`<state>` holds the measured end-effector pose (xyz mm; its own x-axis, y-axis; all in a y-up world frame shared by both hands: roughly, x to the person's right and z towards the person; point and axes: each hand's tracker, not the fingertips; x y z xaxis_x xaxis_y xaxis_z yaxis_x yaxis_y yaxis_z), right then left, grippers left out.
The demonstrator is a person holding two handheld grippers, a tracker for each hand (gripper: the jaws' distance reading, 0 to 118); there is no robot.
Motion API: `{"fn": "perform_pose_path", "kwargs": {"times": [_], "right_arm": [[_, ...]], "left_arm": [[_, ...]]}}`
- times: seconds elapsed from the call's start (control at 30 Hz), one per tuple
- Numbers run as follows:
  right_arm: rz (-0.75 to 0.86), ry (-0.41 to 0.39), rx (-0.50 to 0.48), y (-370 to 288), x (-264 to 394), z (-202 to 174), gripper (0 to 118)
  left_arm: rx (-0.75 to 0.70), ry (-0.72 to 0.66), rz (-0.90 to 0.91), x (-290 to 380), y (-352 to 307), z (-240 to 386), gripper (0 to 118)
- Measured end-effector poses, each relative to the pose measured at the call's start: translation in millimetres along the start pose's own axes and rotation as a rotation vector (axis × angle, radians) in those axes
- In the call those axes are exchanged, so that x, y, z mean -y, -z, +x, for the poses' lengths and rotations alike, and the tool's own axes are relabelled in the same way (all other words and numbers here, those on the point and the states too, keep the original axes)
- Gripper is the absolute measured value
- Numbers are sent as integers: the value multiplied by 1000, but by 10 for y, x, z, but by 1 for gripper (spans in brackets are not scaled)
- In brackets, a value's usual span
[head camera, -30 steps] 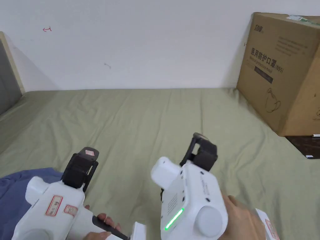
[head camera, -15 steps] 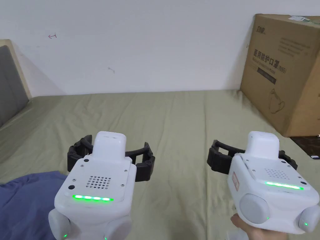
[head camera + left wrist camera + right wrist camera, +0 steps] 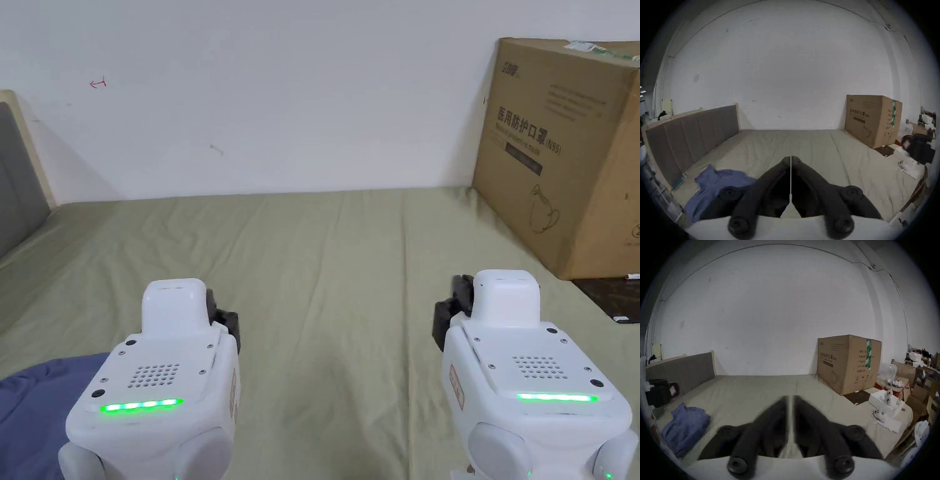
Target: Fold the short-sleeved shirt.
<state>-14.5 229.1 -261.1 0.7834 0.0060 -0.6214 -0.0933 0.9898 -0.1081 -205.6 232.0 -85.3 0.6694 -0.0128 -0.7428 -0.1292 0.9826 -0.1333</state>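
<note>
- The left gripper (image 3: 791,160) is held in the air above the bed (image 3: 350,262), its two black jaws pressed together with nothing between them.
- The right gripper (image 3: 791,400) is also up over the bed, its jaws blurred but closed to a thin slit, holding nothing.
- In the head view both white gripper bodies sit side by side, well apart, each with a green light strip lit, the left gripper (image 3: 219,319) low on the left and the right gripper (image 3: 453,306) low on the right.
- The blue shirt (image 3: 716,181) lies crumpled on the bed's olive sheet near the left edge, close to the near left corner and beside the grey padded headboard (image 3: 693,134).
- Neither gripper touches the shirt.
- A big cardboard box (image 3: 562,150) stands at the far right corner of the bed against the white wall (image 3: 281,94).
</note>
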Motion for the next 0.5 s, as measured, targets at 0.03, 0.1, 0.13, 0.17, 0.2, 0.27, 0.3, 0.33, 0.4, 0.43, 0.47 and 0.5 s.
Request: {"fn": "perform_pose_path", "kwargs": {"times": [0.03,0.1,0.13,0.17,0.2,0.27,0.3,0.33,0.4,0.43,0.47,0.5], "right_arm": [[5,6,24,-4,30,12,4],[-18,49,-38,28,29,50,3],[-21,45,-37,44,47,42,3],[-37,29,-24,58,52,3,2],[-32,17,-21,67,57,10,0],[-39,20,-29,69,61,-1,0],[-42,30,-38,71,63,2,0],[-46,35,-55,77,55,7,0],[-50,22,-56,98,40,-26,0],[-52,13,-72,109,30,-48,0],[-46,14,-107,122,8,-59,0],[-46,17,-155,135,-12,-94,0]], "left_arm": [[18,10,6,27,-6,-2,0],[54,26,0,35,-12,-7,0],[52,31,-7,13,-2,9,0],[53,32,-5,14,-2,19,0],[66,33,-3,11,-1,20,0],[68,37,-4,-13,5,26,0],[70,39,-3,-13,10,22,0],[69,38,-2,-13,18,16,0],[68,27,-7,-42,27,-42,0],[61,13,-5,-53,20,-82,0],[55,3,-9,-67,10,-134,0],[49,-3,-9,-72,-6,-192,0]]}}
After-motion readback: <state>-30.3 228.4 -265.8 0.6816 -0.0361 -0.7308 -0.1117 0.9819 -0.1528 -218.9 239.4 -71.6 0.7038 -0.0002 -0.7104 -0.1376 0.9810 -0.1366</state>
